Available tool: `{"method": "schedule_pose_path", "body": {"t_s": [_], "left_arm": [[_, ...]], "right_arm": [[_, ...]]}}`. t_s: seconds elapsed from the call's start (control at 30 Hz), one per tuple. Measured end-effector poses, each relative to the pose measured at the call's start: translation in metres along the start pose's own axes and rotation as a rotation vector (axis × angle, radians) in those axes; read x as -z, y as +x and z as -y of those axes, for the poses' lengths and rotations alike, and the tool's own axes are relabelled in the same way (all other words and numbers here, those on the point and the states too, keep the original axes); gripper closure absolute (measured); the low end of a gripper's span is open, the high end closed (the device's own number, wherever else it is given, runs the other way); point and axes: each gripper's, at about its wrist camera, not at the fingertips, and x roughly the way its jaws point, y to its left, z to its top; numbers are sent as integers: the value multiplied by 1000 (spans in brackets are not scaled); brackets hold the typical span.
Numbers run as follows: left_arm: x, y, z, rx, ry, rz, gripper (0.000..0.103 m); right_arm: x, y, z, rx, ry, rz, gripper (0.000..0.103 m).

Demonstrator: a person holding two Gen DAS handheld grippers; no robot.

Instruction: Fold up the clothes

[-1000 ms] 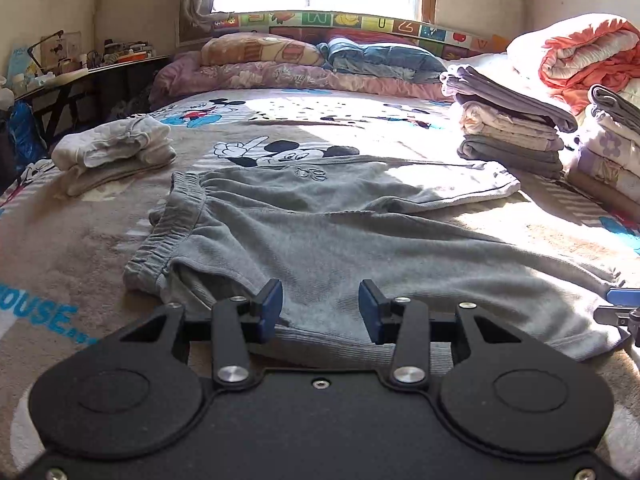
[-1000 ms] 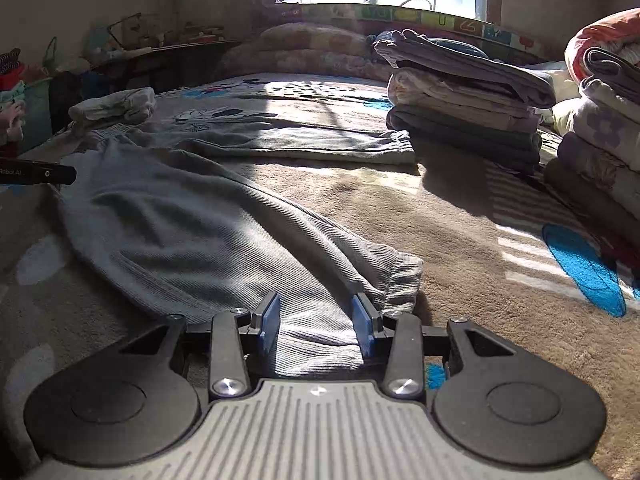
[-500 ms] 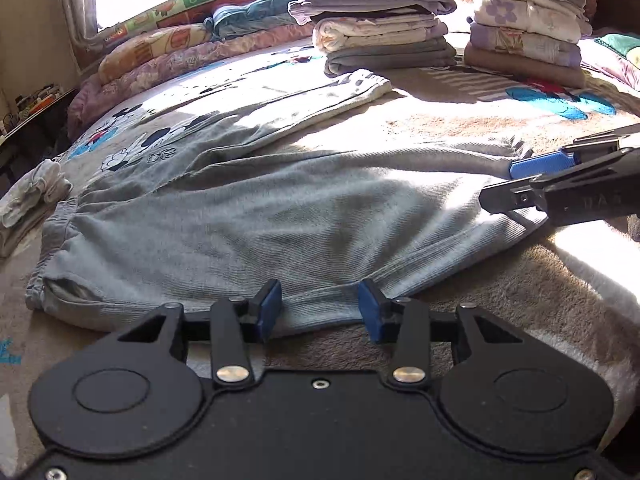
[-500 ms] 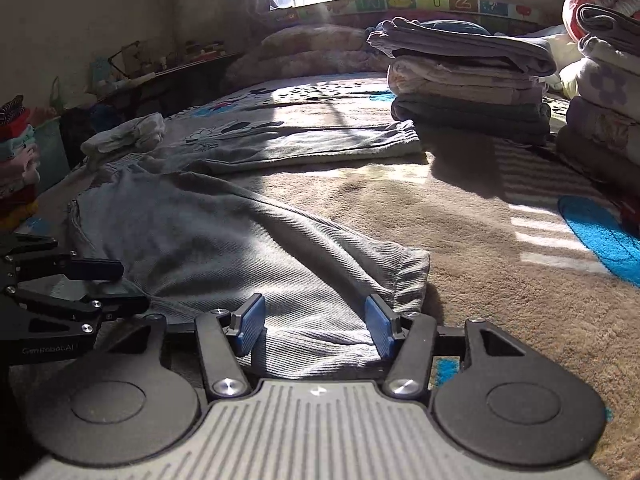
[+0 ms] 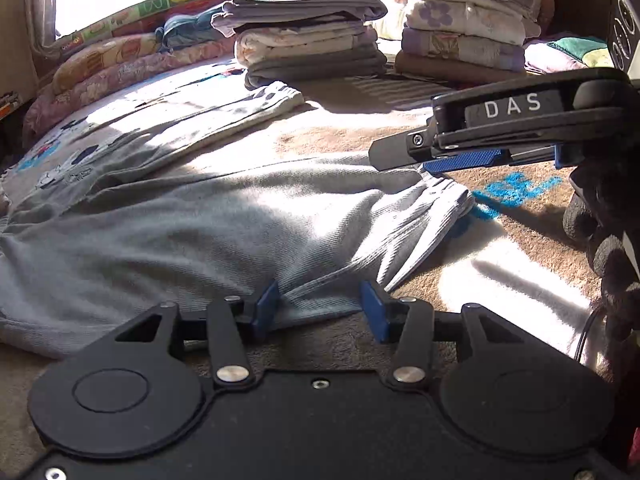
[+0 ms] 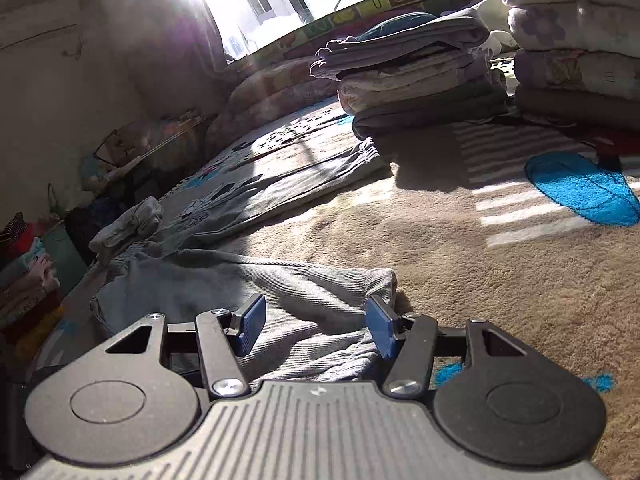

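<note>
Grey ribbed trousers (image 5: 224,220) lie spread on the bed's tan blanket (image 5: 500,280), the near leg's hem now bunched between the parted fingers of the left gripper (image 5: 320,306), which has slid rightward along it since a second ago. At 2 o'clock the right gripper (image 6: 314,324), closer than before and likewise released, straddles the cuff (image 6: 380,280). Farther off, at 12 o'clock, the other leg (image 5: 208,120) stretches toward a stack of folded laundry (image 5: 308,46); a second stack (image 5: 464,28) stands beside it.
</note>
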Motion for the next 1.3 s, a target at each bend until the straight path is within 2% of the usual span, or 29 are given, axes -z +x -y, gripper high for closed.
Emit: {"method": "schedule_pose_path", "body": {"t_s": [0.07,0.13,0.3,0.47,0.63,0.73,0.77,0.83,0.97,1.07,1.17,1.3], "left_arm": [[0,-14,-9,25,-40,26,57],[1,-27,-28,0,-76,50,56],[-1,-59,-111,-193,-160,69,56],[-4,-69,-194,-315,-383,117,56],[-5,-58,-233,-354,-484,111,57],[-6,-52,-260,-353,-571,102,57],[-6,-50,-270,-345,-617,104,57],[-5,-49,-289,-281,-749,128,57],[3,-41,-325,-67,-1056,217,57],[9,-24,-346,79,-1247,287,52],[10,1,-361,175,-1352,307,51],[9,27,-373,240,-1402,304,51]], "right_arm": [[-3,-5,5,5,13,21,47],[-3,-9,4,-1,-11,34,47],[2,-18,-15,-13,-177,50,47],[16,-12,-46,-42,-345,14,47],[28,-2,-78,-85,-472,-5,47],[25,3,-78,-116,-437,-15,47],[22,4,-76,-132,-403,-15,47],[15,5,-69,-164,-324,-9,47],[-14,1,-42,-240,-47,27,45],[-43,12,-29,-300,113,38,33],[-77,43,-23,-315,212,10,32],[-127,130,-25,-346,317,-59,31]]}}
